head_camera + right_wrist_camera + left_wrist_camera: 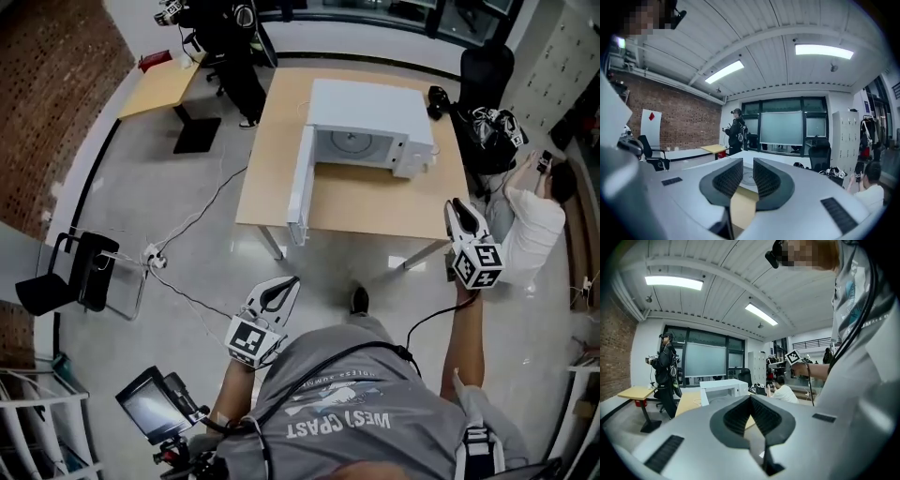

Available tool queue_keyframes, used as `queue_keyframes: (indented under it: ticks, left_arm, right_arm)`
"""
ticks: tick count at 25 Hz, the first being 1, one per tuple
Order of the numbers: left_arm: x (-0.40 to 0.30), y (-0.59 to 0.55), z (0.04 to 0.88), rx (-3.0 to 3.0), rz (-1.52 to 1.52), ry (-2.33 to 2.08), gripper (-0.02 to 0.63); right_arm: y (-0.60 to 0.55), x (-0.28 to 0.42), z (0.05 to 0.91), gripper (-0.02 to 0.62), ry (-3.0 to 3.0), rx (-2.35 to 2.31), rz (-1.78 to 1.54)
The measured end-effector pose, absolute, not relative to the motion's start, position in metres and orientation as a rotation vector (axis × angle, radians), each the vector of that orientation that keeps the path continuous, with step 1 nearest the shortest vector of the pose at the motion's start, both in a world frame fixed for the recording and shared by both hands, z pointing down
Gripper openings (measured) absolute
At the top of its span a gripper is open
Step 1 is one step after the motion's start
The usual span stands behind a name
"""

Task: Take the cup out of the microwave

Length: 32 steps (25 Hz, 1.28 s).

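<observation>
A white microwave (370, 117) stands on a wooden table (375, 202), its door (302, 183) swung open to the left. Its cavity shows a round turntable (352, 142); I see no cup in it. Both grippers are held well short of the table, above the floor. My left gripper (286, 286) points toward the table's near left corner, its jaws (750, 398) closed tip to tip with nothing in them. My right gripper (457, 208) is higher and near the table's right corner. Its jaws (748, 161) stand a little apart and empty, with the turntable (748, 178) showing through the gap.
A person in black (234, 47) stands behind the table beside a second desk (164, 84). Another person in a white shirt (534, 220) sits on the floor at the right. A black chair (80, 272) and a cable with a power strip (155, 258) lie to the left.
</observation>
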<state>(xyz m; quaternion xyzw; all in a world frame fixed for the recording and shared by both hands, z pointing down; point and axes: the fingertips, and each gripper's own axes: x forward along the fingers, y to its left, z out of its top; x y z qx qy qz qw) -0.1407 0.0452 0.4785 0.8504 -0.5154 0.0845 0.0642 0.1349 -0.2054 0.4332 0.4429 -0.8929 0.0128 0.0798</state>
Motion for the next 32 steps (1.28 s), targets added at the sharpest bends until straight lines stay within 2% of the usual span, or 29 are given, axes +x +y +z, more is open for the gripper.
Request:
queue_keyframes:
  ticks: [8, 10, 12, 13, 21, 27, 32]
  left_arm:
    - [-0.122, 0.109, 0.511, 2.663, 0.251, -1.336, 0.043]
    - [-0.110, 0.117, 0.512, 2.697, 0.258, -1.280, 0.043]
    - [-0.091, 0.125, 0.514, 2.729, 0.261, -1.225, 0.044]
    - [-0.080, 0.128, 0.514, 2.747, 0.263, -1.197, 0.043]
    - [-0.015, 0.150, 0.523, 2.820, 0.375, -1.015, 0.043]
    - [0.078, 0.178, 0.600, 2.670, 0.573, -0.832, 0.043]
    - [0.118, 0.217, 0.699, 2.536, 0.823, -0.734, 0.043]
  right_arm:
    - [-0.069, 0.114, 0.419, 0.075, -2.710, 1.312, 0.059]
    - [-0.038, 0.123, 0.418, 0.075, -2.696, 1.338, 0.067]
    - [-0.010, 0.136, 0.420, 0.025, -2.672, 1.360, 0.061]
    - [0.002, 0.142, 0.422, 0.020, -2.660, 1.364, 0.060]
    - [0.078, 0.194, 0.411, 0.020, -2.592, 1.455, 0.073]
    - [0.126, 0.259, 0.414, 0.020, -2.599, 1.451, 0.127]
    - [0.165, 0.317, 0.448, 0.020, -2.549, 1.450, 0.240]
